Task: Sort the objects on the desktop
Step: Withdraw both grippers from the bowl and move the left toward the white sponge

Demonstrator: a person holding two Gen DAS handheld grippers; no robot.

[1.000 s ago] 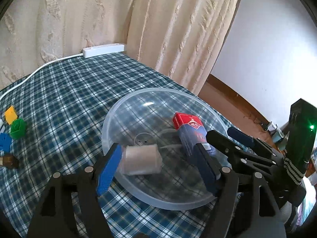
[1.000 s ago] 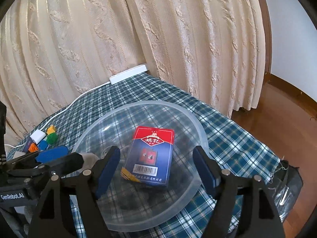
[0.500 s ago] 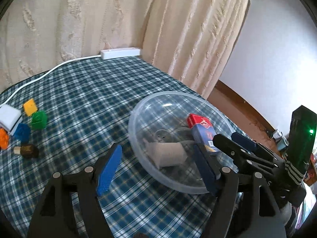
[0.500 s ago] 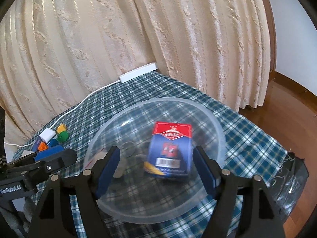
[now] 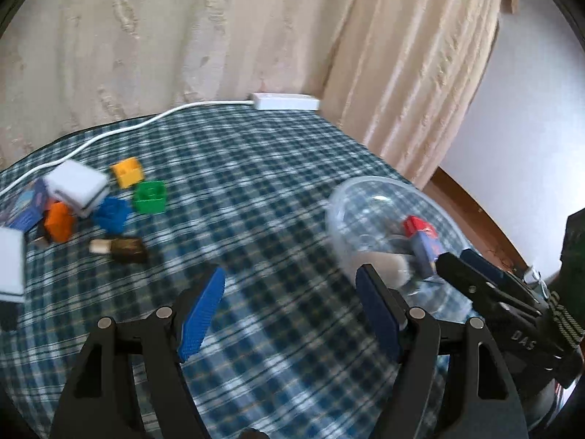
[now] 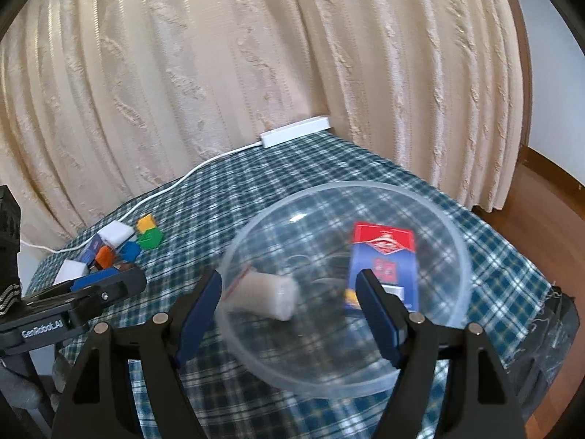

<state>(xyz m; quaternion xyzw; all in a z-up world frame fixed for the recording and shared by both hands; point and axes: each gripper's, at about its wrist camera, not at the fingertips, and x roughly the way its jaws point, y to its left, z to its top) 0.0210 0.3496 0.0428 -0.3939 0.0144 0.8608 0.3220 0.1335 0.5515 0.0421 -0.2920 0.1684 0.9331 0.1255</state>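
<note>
clear plastic bowl on the checked surface holds a card box. left hand-held gripper and right hand-held gripper both gape wide, empty.

left gripper: jaws spread wide, nothing between them, angled downward. right gripper: jaws spread wide, empty, angled downward beside it.

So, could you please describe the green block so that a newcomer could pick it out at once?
On the checked tablecloth, find the cluster of small things left of the clear bowl. The green block sits on the cluster's bowl-side edge, between the yellow block and blue block; it is the only green thing.
</note>
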